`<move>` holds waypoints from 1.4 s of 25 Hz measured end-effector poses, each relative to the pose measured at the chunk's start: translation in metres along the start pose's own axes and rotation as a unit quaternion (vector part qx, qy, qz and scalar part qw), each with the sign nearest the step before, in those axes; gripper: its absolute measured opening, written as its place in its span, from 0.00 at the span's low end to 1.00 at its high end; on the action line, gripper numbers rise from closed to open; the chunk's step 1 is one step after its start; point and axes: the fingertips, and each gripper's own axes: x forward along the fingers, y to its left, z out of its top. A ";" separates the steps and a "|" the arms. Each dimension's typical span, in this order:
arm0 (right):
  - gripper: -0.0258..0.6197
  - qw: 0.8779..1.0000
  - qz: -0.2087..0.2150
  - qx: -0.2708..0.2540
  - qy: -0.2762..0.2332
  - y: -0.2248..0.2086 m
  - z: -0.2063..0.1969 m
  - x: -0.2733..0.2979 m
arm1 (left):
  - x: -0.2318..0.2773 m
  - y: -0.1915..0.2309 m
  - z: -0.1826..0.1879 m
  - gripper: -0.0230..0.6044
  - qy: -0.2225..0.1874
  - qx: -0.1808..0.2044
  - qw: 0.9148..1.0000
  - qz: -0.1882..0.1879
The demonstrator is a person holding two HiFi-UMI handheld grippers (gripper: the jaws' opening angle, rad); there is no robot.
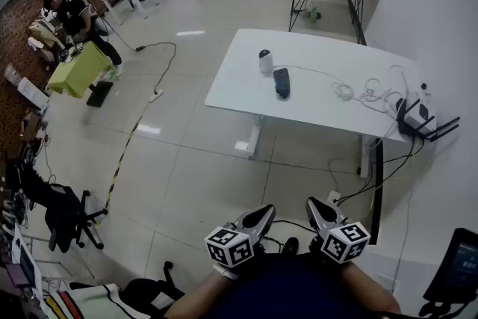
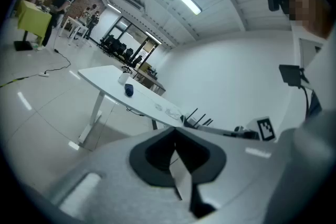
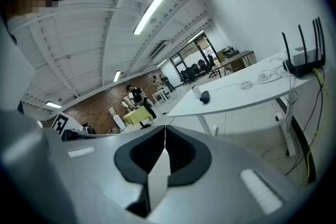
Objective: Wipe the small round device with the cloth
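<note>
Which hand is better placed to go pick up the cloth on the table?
Right, narrowly. The left claw and right claw are both shut, empty and far from the table; the cloth lies right of the device.

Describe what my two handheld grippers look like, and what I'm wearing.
The left gripper and right gripper both have pale grey, tapering shells, with a dark lining inside the jaws. Each carries a white cube printed with black square markers. You're wearing a dark blue top.
</note>
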 end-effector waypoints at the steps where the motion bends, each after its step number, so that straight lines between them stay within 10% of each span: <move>1: 0.06 1.000 -0.001 -0.002 -0.001 -0.003 0.001 -0.003 | 0.002 -0.002 -0.002 0.04 -0.001 0.000 1.000 0.001; 18: 0.06 1.000 0.006 -0.021 0.002 -0.015 0.014 0.027 | 0.010 0.011 0.017 0.04 -0.017 0.024 0.999 0.041; 35: 0.06 0.998 -0.047 -0.047 0.002 0.013 0.046 0.140 | 0.024 0.107 0.112 0.04 -0.012 0.017 1.000 -0.010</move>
